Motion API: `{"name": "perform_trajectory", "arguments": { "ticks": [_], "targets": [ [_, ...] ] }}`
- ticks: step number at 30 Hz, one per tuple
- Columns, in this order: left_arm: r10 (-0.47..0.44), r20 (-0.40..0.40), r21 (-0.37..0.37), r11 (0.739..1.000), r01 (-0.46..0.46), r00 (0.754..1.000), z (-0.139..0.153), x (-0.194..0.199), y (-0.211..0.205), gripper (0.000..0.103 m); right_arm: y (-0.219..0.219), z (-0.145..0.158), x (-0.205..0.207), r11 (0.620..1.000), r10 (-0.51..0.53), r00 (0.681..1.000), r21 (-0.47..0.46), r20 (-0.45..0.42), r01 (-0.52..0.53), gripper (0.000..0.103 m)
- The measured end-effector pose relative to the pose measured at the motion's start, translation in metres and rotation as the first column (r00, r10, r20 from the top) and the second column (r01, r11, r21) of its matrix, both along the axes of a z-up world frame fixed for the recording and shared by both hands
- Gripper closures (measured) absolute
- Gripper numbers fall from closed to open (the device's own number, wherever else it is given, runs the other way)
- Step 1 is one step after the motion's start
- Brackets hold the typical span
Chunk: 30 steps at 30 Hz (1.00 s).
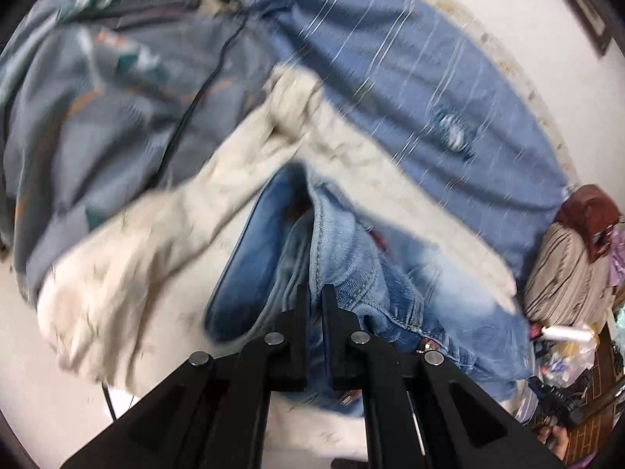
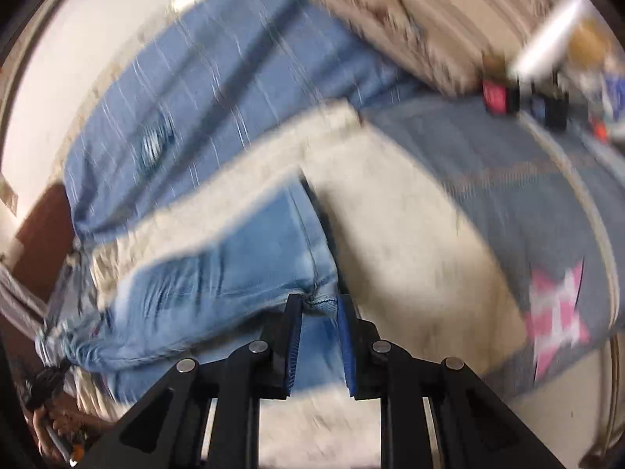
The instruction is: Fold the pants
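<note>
On the bed, over a rumpled cream blanket (image 1: 129, 258), I have the blue jeans (image 1: 351, 273) held at two places. My left claw (image 1: 314, 301) is pinched nearly together on a thick seamed fold of denim near the waistband, the cloth rising between the two black fingers. My right claw (image 2: 320, 308) grips the jeans (image 2: 242, 258) at a stitched hem corner, its blue-padded fingers standing a little apart with the denim edge caught between them. From the right wrist view the leg stretches away to the left across the cream blanket (image 2: 410, 242). Beyond the jeans lies a blue striped sheet (image 1: 390, 70), and to the left of it a grey patterned quilt (image 1: 97, 117) with a dark cable (image 1: 195, 97) running over it. Both views are blurred, so finer detail is hard to make out
</note>
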<state>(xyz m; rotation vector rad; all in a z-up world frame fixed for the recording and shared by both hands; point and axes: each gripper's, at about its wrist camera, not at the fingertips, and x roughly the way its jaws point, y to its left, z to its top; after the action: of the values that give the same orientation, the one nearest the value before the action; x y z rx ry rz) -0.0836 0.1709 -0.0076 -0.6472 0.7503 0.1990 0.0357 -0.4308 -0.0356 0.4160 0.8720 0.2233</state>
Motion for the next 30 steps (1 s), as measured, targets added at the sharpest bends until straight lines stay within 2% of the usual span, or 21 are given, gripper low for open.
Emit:
{"name": "perform_trajectory", "arguments": {
  "ticks": [3,5,6,7,8,9,11,12,15,18,20,22,23,26,30],
  "targets": [
    [0.008,-0.082,0.017,1.000,-0.006,0.997,-0.012,0.000,-0.001,0.096,0.004,-0.025,0.002,0.998,0.044,0.991,-0.037,-0.123,-0.049,0.082],
    [0.025,-0.105,0.013,1.000,-0.024,0.994,-0.011,-0.004,0.003,0.087,0.000,-0.025,0.001,0.997,0.037,0.989,-0.055,-0.141,-0.046,0.079],
    [0.052,-0.111,0.008,0.999,-0.052,0.992,-0.007,-0.007,0.006,0.078,-0.002,-0.021,-0.001,0.997,0.031,0.990,-0.064,-0.141,-0.041,0.071],
    [0.105,-0.110,0.023,0.994,-0.103,0.988,-0.001,-0.013,0.011,0.076,-0.004,-0.016,-0.003,0.997,0.026,0.991,-0.065,-0.133,-0.035,0.067],
    [0.143,-0.106,0.054,0.989,-0.138,0.984,0.007,-0.016,0.012,0.076,-0.006,-0.009,-0.006,0.998,0.011,0.993,-0.067,-0.118,-0.019,0.053],
    [0.181,-0.086,0.093,0.981,-0.173,0.980,0.019,-0.019,0.012,0.076,-0.007,0.002,-0.009,0.998,-0.009,0.996,-0.068,-0.090,0.003,0.044],
    [0.187,-0.031,0.112,0.977,-0.183,0.982,0.037,-0.022,0.007,0.074,-0.002,0.022,-0.012,1.000,0.005,0.999,-0.023,-0.038,-0.005,0.040],
    [0.184,-0.009,0.119,0.976,-0.182,0.983,0.047,-0.023,0.002,0.070,0.001,0.027,-0.010,0.999,0.020,0.999,0.028,-0.038,-0.019,0.036],
    [0.123,0.044,0.091,0.988,-0.127,0.991,0.066,-0.021,-0.025,0.034,0.016,0.029,-0.002,0.977,0.055,0.995,0.210,-0.088,-0.035,0.036],
    [0.122,0.047,0.029,0.992,-0.123,0.991,0.057,-0.019,-0.044,0.033,0.037,0.013,-0.004,0.949,0.067,0.989,0.313,-0.131,-0.023,0.036],
    [0.152,-0.011,-0.012,0.988,-0.153,0.988,0.039,-0.017,-0.054,0.033,0.046,-0.004,-0.011,0.928,0.051,0.984,0.372,-0.169,0.015,0.036],
    [0.217,-0.072,-0.072,0.972,-0.222,0.974,0.018,-0.018,-0.054,0.033,0.048,-0.019,-0.017,0.906,0.022,0.979,0.418,-0.205,0.067,0.036],
    [0.222,-0.084,-0.102,0.968,-0.229,0.972,0.011,-0.016,-0.054,0.033,0.047,-0.025,-0.018,0.892,0.017,0.976,0.444,-0.217,0.083,0.036],
    [0.235,-0.128,-0.151,0.956,-0.253,0.964,-0.005,-0.001,-0.046,0.033,0.042,-0.030,-0.018,0.880,-0.005,0.973,0.461,-0.230,0.114,0.036],
    [0.275,-0.144,-0.204,0.932,-0.300,0.951,-0.016,0.012,-0.034,0.033,0.035,-0.038,-0.008,0.860,-0.038,0.967,0.485,-0.254,0.161,0.036]
  ]
}}
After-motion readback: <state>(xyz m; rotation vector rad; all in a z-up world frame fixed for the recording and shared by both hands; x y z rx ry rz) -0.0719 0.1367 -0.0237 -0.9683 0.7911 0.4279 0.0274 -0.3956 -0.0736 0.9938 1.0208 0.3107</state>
